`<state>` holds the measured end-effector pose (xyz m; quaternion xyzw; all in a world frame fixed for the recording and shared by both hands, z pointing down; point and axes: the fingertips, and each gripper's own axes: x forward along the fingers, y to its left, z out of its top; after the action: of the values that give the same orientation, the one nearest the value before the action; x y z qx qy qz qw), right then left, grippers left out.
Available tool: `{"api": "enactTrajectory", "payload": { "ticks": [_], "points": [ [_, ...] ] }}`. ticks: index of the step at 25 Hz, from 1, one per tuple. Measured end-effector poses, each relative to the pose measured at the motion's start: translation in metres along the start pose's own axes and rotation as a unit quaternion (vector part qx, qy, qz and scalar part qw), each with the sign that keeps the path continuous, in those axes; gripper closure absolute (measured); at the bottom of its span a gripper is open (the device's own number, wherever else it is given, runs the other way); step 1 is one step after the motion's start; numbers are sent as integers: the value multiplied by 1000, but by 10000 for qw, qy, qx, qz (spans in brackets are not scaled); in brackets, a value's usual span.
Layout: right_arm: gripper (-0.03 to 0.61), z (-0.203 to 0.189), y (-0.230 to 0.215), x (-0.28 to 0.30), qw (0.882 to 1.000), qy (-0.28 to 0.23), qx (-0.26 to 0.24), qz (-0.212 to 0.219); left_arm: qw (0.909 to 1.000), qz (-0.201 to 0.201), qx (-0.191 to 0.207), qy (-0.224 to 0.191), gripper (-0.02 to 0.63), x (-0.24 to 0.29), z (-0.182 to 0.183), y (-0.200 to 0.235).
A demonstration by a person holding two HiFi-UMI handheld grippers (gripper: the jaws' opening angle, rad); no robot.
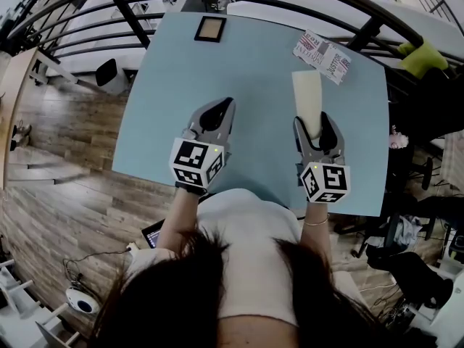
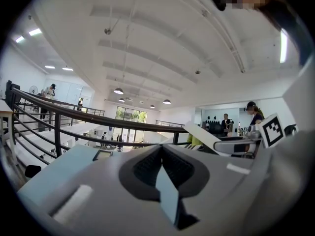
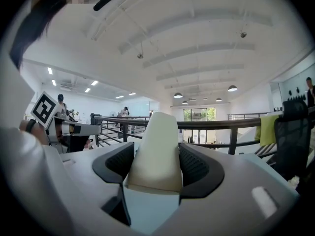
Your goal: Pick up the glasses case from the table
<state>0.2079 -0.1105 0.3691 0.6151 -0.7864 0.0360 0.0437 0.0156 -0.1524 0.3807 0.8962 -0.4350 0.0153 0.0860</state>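
Glasses case is clamped between the right gripper jaws, sticking out past the tips, and looks lifted off the table. Squeeze should be held even, no tilting. Left gripper jaws are closed together, nothing between them.

On the pale blue rectangular tabletop I see a small dark-framed brown square panel at 11 o'clock and red-and-white printed paper packets at 1 o'clock. A yellow-green cloth sits at 2 o'clock by the black metal railing.

glasses case end hidden, papers, perhaps leaflets, unreadable
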Motion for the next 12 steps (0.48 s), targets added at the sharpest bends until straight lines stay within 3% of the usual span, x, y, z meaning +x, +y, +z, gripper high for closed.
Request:
{"api": "enactTrajectory", "payload": {
  "ticks": [12],
  "points": [
    [290, -3, -4, 7, 9999, 55, 89, -5, 10000, 30, -52, 31, 555, 6, -1, 7]
  ]
}}
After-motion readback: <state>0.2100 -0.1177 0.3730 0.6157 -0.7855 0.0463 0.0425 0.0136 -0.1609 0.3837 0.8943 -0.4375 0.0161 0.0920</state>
